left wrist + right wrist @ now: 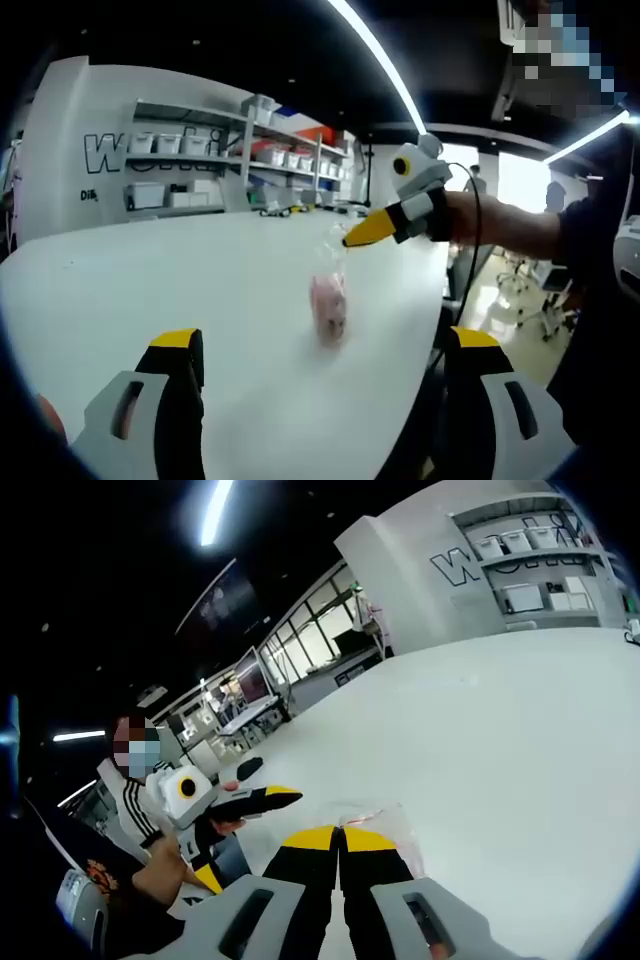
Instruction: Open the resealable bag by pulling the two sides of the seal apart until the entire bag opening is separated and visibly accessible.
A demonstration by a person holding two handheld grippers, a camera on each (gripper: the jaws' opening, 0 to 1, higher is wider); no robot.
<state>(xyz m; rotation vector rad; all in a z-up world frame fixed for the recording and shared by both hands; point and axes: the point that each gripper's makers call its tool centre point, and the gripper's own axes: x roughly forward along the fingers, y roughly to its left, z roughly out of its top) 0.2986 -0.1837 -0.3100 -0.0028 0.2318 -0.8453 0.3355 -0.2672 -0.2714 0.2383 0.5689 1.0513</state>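
A clear plastic resealable bag (330,290) with pink contents hangs over the white table (150,290), pinched at its top edge by the right gripper (352,240), whose yellow-tipped jaws are closed on the film (385,825). The left gripper (325,345) waits just below the bag, jaws spread wide and empty. By appearances the seal has yet to be parted; the second side awaits a grip.

Bag (329,300) hangs above table (150,290), shelves (200,160) behind.
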